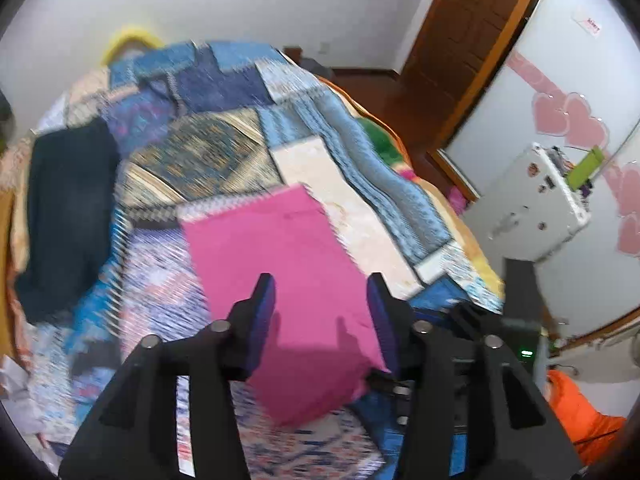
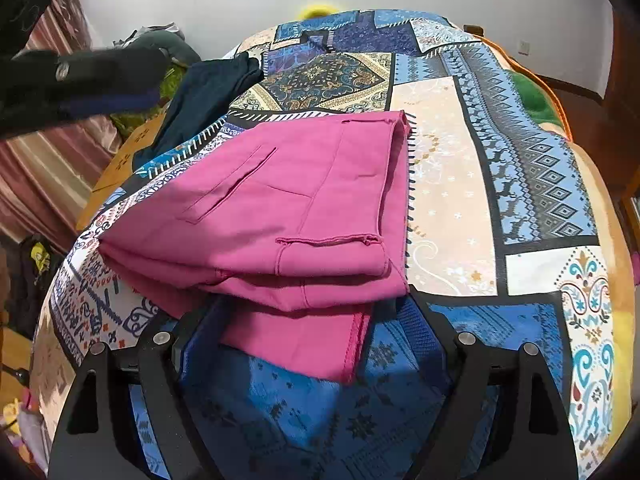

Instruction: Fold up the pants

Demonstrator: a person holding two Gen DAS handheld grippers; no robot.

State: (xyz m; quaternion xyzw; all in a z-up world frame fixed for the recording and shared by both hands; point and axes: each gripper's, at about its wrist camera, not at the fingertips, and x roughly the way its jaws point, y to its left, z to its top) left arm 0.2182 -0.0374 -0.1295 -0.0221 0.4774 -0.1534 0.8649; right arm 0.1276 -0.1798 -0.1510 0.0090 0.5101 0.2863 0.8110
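We find the pink pants [image 2: 288, 208] lying in a compact stack of folded layers on the patchwork bedspread [image 2: 452, 184], near its front edge, with a slit pocket and a hemmed leg end showing on top. The upper layers sit fairly square, but one lower layer juts out toward us past the rest, so we judge the folding largely done and the bundle in want of a last tidy or one more fold. Our left gripper [image 1: 322, 292] hovers over the pink cloth with its jaws about half open; nothing sits between the blue pads [image 1: 262, 320], and the blur in that view suggests the hand is in motion. Our right gripper [image 2: 312, 316] stands wide open at the near edge of the stack, its fingers on either side of the protruding layer; we see no pinch on the fabric. A dark blue garment [image 2: 204, 92] lies spread further back on the bed, apart from the pink stack, and looks unfolded; it may be next.
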